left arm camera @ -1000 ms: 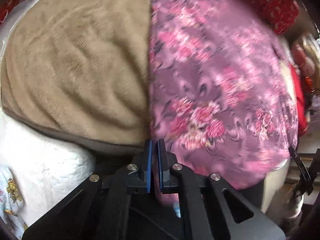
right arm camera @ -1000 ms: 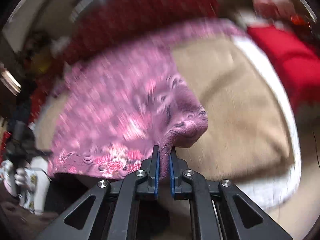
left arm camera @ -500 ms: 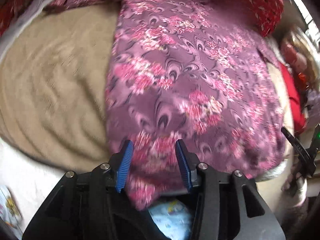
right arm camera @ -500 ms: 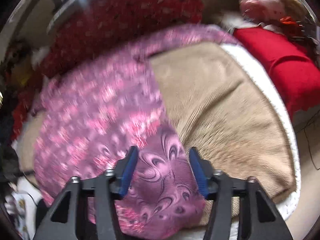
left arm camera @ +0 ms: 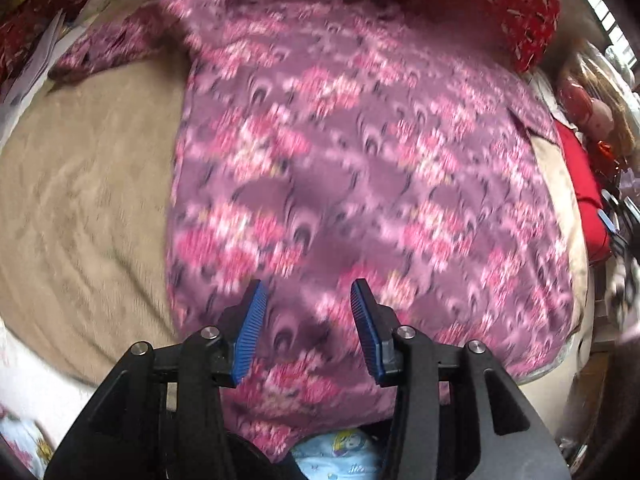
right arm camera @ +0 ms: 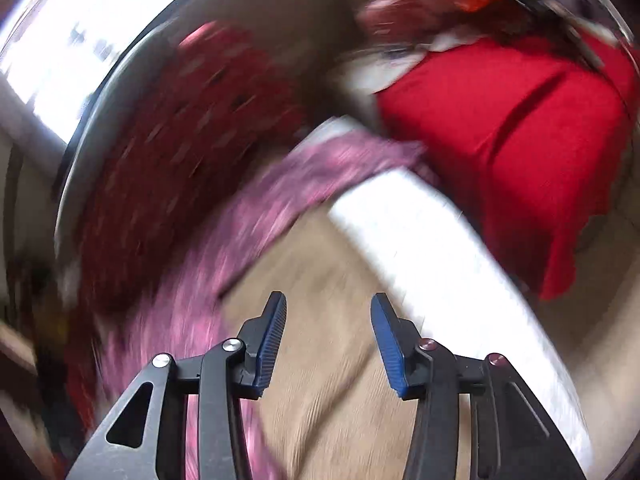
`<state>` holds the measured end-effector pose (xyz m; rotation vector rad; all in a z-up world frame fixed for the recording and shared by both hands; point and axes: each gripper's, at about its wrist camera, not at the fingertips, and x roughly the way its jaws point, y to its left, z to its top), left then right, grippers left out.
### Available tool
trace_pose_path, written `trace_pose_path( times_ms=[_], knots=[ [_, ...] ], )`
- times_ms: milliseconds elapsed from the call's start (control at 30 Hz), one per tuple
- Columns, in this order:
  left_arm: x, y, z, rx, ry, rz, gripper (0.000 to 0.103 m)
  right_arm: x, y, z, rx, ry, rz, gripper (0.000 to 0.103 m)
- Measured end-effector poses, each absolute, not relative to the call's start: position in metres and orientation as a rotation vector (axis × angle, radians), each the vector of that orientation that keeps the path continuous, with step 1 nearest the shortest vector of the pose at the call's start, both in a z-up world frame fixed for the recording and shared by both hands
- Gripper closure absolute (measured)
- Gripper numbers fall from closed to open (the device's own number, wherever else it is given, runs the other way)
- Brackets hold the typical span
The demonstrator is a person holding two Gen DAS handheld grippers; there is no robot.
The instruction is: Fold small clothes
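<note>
A purple garment (left arm camera: 352, 168) with pink flowers lies spread flat on a tan blanket (left arm camera: 80, 200), one sleeve (left arm camera: 116, 48) reaching out to the upper left. My left gripper (left arm camera: 308, 300) hovers over the garment's near hem, open, its blue pads clear of the cloth. In the blurred right wrist view the garment (right arm camera: 256, 216) runs along the left side. My right gripper (right arm camera: 329, 308) is over the bare tan blanket (right arm camera: 328, 380), its jaws opening with nothing between them.
A red patterned pillow (left arm camera: 500, 4) lies behind the garment and a red cloth (right arm camera: 512, 128) to the right. A doll (left arm camera: 592, 112) sits at the far right. A white edge strip (right arm camera: 420, 248) borders the blanket. A light blue printed cloth (left arm camera: 340, 452) lies under the left gripper.
Both grippers were shut on the garment's edge and have let go and opened. The left one pulled back, showing the whole garment. The right one swung off the garment over the blanket.
</note>
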<state>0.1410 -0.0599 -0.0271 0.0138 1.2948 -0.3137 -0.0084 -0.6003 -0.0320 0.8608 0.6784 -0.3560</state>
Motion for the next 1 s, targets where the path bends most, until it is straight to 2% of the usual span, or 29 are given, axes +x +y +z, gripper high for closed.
trace_pose_path(
  times_ms=[100,167,333,400,467,533,567,600,767,1000],
  knots=[
    [0.164,-0.073,-0.031,0.023,1.291,-0.319,0.060,0.022,-0.648,-0.052,1.016,0.636,-0.424,0.051],
    [0.159,-0.077,-0.037,0.027,1.293,-0.322,0.060,0.037,-0.675,-0.069,1.127,0.602,-0.452,0.044],
    [0.182,-0.089,-0.030,0.049,1.279,-0.348,0.060,0.083,-0.716,-0.120,1.313,0.577,-0.587,0.042],
    [0.198,-0.097,-0.028,0.046,1.262,-0.358,0.060,0.099,-0.729,-0.136,1.366,0.573,-0.599,0.035],
    [0.213,-0.105,-0.027,0.037,1.252,-0.375,0.060,0.110,-0.739,-0.145,1.408,0.568,-0.585,0.035],
    [0.227,-0.114,-0.027,0.044,1.236,-0.370,0.060,0.117,-0.742,-0.148,1.423,0.543,-0.584,0.045],
    [0.235,-0.117,-0.027,0.044,1.227,-0.365,0.060,0.117,-0.741,-0.145,1.406,0.513,-0.586,0.078],
    [0.240,-0.118,-0.028,0.041,1.217,-0.361,0.060,0.117,-0.742,-0.143,1.389,0.489,-0.579,0.093],
    [0.266,-0.114,-0.044,-0.008,1.256,-0.317,0.058,0.112,-0.721,-0.075,1.118,0.370,-0.585,0.093],
    [0.273,-0.097,-0.051,-0.124,1.284,-0.328,0.058,0.162,-0.608,0.011,0.836,0.474,-0.243,0.093]
  ],
)
